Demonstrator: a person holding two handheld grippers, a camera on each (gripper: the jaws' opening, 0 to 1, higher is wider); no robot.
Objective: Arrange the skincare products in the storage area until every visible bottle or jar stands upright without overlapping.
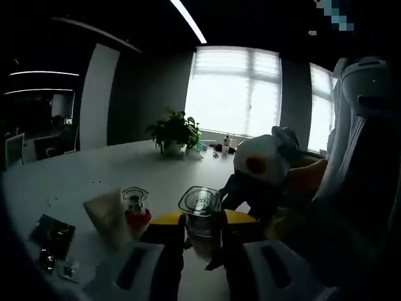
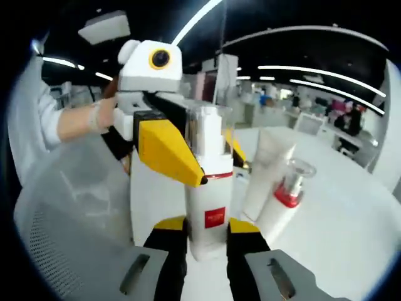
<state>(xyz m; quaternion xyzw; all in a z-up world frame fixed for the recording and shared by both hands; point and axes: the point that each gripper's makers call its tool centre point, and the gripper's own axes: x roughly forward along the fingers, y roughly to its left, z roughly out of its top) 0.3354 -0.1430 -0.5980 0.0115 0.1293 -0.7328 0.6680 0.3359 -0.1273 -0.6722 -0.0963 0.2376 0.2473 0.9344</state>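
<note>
A: What has the left gripper [image 1: 202, 251] got?

B: Its jaws are clamped on a white bottle [image 1: 200, 219] with a clear cap, seen from the top end in the left gripper view. In the right gripper view the same bottle [image 2: 207, 207] stands upright on the white table [image 2: 351, 226], red label facing the camera.

A: And the right gripper [image 2: 207, 248]?

B: Its yellow-tipped jaws sit on either side of the bottle's base, close against it. I cannot tell whether they press on it or just flank it. The left gripper [image 2: 172, 147] comes in from the left and holds the bottle near the cap.

A: Other products?

B: A white tube [image 2: 266, 172] stands just beside the bottle, and a small bottle with a red band and clear cap [image 2: 285, 194] is next to that. In the left gripper view the small bottle [image 1: 136, 210] stands near the table's near edge, with a dark packet [image 1: 51, 233] towards the left edge and a potted plant [image 1: 173, 133] at the far edge.
</note>
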